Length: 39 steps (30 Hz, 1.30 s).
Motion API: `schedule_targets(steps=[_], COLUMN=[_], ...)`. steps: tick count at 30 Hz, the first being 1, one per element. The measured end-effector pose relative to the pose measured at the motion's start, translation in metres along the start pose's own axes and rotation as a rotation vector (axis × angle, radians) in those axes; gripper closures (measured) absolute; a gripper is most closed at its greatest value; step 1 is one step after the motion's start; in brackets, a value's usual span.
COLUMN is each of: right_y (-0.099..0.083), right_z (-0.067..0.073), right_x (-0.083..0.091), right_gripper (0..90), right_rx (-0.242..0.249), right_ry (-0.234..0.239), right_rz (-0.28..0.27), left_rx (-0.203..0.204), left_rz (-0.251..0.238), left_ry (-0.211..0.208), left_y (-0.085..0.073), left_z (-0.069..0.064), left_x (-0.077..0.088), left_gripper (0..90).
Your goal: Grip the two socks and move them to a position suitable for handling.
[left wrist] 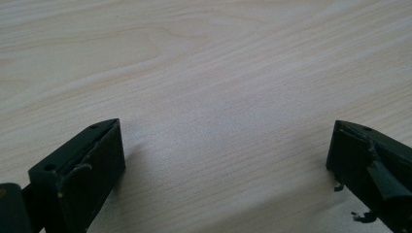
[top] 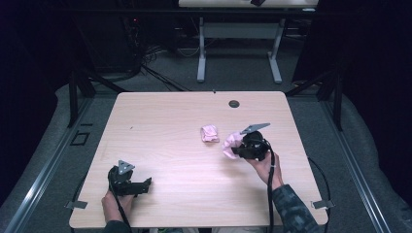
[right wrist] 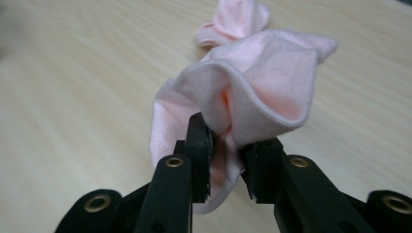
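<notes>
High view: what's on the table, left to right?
Left gripper, open, on the table's near-left part → small folded pink cloth lying loose near the middle → second pink cloth, pinched in the jaws → right gripper holding it, hand behind.

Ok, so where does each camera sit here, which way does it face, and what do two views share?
High view: above the person's side, looking forward and down on the table; both forearms, left claw, right claw.
Left gripper view: on the left claw, facing bare tabletop; jaws wide apart.
Right gripper view: on the right claw, pinching a pink sock; second sock behind.
Shared: high and right views both show the held sock and the second sock.
</notes>
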State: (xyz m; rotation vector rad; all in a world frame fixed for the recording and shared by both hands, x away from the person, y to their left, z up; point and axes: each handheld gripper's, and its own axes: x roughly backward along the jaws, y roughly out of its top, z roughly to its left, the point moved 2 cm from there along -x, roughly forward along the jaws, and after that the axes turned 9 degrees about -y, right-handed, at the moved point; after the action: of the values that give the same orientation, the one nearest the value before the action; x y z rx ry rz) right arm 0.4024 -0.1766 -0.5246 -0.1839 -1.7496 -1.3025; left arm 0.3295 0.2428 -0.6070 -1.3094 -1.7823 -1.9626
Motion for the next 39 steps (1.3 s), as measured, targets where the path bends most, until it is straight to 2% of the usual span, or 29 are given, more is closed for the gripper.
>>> schedule_targets(steps=[1, 2, 4, 7, 12, 13, 17, 19, 20, 21, 23, 24, 25, 28, 30, 33, 36, 39], right_y=[-0.004, -0.008, -0.016, -0.031, -0.05, -0.056, -0.072, -0.078, -0.079, -0.081, -0.081, -0.081, -0.08, -0.075, -0.069, -0.059, -0.043, -0.026], right_z=[0.006, 0.011, 0.022, 0.042, 0.063, 0.07, 0.088, 0.094, 0.096, 0.097, 0.096, 0.095, 0.093, 0.084, 0.075, 0.063, 0.05, 0.042], right_x=[0.008, 0.013, 0.02, 0.027, 0.026, 0.023, 0.013, 0.008, 0.006, 0.005, 0.008, 0.009, 0.013, 0.024, 0.031, 0.036, 0.036, 0.032], right_gripper=[74.4, 74.3, 74.2, 74.1, 73.6, 73.5, 72.7, 67.9, 61.6, 47.9, 35.7, 31.2, 26.2, 15.2, 11.7, 5.2, 1.5, 0.0], right_rx=[0.004, 0.02, 0.027, 0.044, 0.067, 0.066, 0.106, 0.126, 0.126, 0.114, 0.127, 0.114, 0.124, 0.114, 0.102, 0.088, 0.085, 0.097], right_ry=[0.028, 0.035, 0.058, 0.126, 0.183, 0.206, 0.24, 0.245, 0.243, 0.253, 0.247, 0.248, 0.245, 0.215, 0.196, 0.168, 0.133, 0.118], right_rz=[0.004, 0.01, 0.014, 0.032, 0.077, 0.093, 0.158, 0.179, 0.183, 0.194, 0.202, 0.183, 0.184, 0.153, 0.12, 0.101, 0.073, 0.063], left_rx=[0.0, 0.0, 0.0, 0.0, -0.001, 0.0, -0.001, -0.001, -0.001, -0.001, -0.001, 0.0, -0.001, 0.0, 0.0, 0.0, 0.0, 0.0], left_rz=[0.0, 0.0, 0.0, 0.0, 0.0, 0.0, 0.0, 0.0, 0.0, 0.0, 0.0, 0.0, 0.0, 0.0, 0.0, 0.0, 0.0, 0.0], left_ry=[0.0, 0.0, 0.0, 0.001, 0.001, 0.0, 0.0, 0.001, 0.001, 0.001, 0.001, 0.001, 0.001, 0.0, 0.0, 0.0, 0.0, 0.0], left_y=[0.0, 0.0, 0.0, 0.0, 0.0, 0.0, 0.0, 0.0, 0.0, 0.0, 0.0, 0.0, 0.0, 0.0, 0.0, 0.0, 0.0, 0.0], left_z=[0.0, 0.0, 0.0, 0.0, 0.0, 0.0, 0.0, 0.0, 0.0, 0.0, 0.0, 0.0, 0.0, 0.0, 0.0, 0.0, 0.0, 0.0], left_x=[0.0, 0.0, 0.0, 0.0, 0.0, 0.0, 0.0, 0.0, 0.0, 0.0, 0.0, 0.0, 0.0, 0.0, 0.0, 0.0, 0.0, 0.0], left_gripper=[0.4, 0.4, 0.4, 0.4, 0.4, 0.4, 0.4, 0.4, 0.4, 0.4, 0.4, 0.4, 0.4, 0.4, 0.4, 0.4, 0.4, 0.4])
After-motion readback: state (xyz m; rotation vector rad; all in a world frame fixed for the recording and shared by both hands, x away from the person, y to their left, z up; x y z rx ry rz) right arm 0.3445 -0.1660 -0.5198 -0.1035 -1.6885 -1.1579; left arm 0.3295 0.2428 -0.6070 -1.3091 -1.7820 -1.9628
